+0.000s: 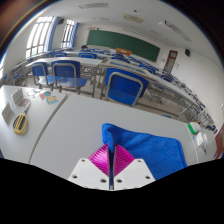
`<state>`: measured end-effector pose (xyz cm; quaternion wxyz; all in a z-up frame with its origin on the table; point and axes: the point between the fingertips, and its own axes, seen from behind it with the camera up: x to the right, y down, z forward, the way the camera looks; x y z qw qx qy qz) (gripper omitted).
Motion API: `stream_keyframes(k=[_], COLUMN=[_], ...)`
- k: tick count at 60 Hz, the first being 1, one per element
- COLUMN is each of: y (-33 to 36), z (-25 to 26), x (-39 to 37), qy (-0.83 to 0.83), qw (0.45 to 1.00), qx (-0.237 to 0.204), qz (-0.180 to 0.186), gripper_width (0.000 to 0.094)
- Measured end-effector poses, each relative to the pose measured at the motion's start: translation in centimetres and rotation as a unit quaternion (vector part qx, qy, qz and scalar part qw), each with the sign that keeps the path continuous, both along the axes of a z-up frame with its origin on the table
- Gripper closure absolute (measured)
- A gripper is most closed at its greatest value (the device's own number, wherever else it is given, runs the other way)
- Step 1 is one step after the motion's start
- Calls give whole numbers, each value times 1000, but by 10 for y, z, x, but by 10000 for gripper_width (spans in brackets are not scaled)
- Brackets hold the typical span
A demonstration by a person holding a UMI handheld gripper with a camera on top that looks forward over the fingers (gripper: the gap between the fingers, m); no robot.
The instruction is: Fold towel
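Gripper view: tool (pixel 111 172) with pink pads (pixel 100 160) pressed together, pinching the near edge of the blue towel (pixel 150 150). It lies flat on the white counter (pixel 70 125), long axis running away rightward. Beyond stand blue chairs (pixel 123 88).

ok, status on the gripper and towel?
Gripper shut, holding nothing. Blue towel flat on white table, just ahead of the fingers. Nothing in the way.

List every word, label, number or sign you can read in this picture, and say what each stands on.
None can be read. The blue towel, the white table and the blue chairs show no lettering; the green board beyond is too small to tell. The gripper looks shut.
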<state>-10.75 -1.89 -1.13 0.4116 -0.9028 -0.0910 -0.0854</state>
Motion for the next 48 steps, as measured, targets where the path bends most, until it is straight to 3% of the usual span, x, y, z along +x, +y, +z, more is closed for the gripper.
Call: stream_keyframes(k=[9, 20, 28, 35, 39, 45, 48], y=[-2, -5, 4, 8, 10, 8, 6], z=[14, 103, 128, 82, 61, 51, 61], x=[-20, -74, -34, 31, 54, 94, 107], qy=[86, 243, 284, 258, 244, 217, 189], qw=[996, 969, 958, 966, 968, 974, 980], qx=[-19, 5, 14, -16, -36, -35, -22], qz=[2, 38, 17, -24, -45, -61, -58], gripper_width=[905, 906, 905, 882, 754, 337, 179])
